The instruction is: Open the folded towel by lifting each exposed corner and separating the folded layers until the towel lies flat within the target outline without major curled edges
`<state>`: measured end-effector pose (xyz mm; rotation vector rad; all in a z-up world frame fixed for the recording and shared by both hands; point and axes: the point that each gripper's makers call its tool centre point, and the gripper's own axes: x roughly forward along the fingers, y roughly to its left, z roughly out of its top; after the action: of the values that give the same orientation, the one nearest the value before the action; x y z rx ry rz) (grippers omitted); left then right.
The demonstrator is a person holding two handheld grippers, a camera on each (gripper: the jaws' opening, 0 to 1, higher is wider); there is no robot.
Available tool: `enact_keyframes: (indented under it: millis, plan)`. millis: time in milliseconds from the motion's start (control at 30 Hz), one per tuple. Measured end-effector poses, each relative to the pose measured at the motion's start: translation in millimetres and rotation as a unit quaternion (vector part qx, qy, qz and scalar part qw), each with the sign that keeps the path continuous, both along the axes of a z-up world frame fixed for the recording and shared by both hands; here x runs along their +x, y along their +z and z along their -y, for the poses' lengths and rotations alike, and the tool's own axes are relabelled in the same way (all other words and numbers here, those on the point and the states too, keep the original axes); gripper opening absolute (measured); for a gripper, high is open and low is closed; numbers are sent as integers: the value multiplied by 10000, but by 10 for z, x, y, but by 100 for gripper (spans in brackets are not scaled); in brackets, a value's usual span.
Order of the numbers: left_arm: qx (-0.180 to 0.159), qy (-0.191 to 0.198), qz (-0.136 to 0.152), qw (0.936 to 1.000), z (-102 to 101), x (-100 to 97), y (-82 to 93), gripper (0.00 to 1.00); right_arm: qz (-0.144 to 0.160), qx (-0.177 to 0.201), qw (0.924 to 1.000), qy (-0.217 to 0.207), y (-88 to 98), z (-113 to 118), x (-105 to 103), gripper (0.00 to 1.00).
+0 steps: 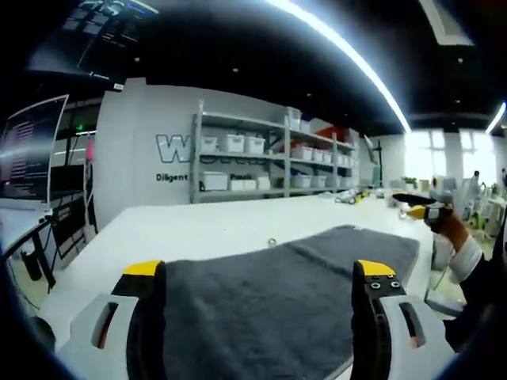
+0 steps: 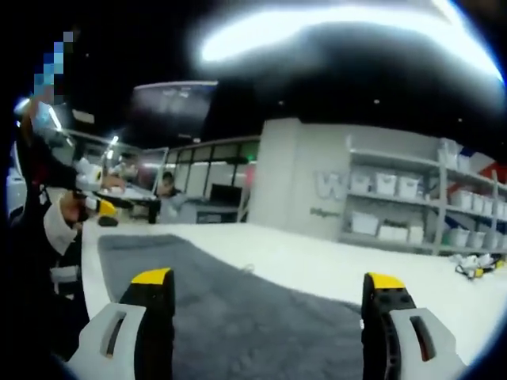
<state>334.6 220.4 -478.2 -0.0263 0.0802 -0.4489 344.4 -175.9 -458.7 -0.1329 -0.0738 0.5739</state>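
Towel (image 1: pixel 277 309) looked soft and limp, best taken at a corner, while both grippers (image 1: pixel 265 277) (image 2: pixel 269 289) stood wide open, holding nothing.

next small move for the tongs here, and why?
Probably lower the left tongs to the near edge of the grey towel and look for an exposed corner. Both tongs stand open and hold nothing; the right tongs hover over the towel too. It lies on the white table, and its fold layers aren't discernible.

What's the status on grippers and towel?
Left gripper open, right gripper open, both above towel. Towel spread on white table, not gripped. Small object beyond far edge.
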Motion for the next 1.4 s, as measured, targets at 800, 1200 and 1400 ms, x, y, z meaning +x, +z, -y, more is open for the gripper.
enact_keyframes:
  millis: [800,1200,1400]
  plan:
    - [-122,-133,62,9998,-12,-172,152,98,-15,-589,9982,-95,66,43,-182,100]
    - [-112,-60,70,9999,-21,-170,147,97,134,-326,9983,-459,193,366,-242,100]
    - [-73,-58,72,9999,-28,-203,133,97,166,-283,9981,-530,235,432,-300,100]
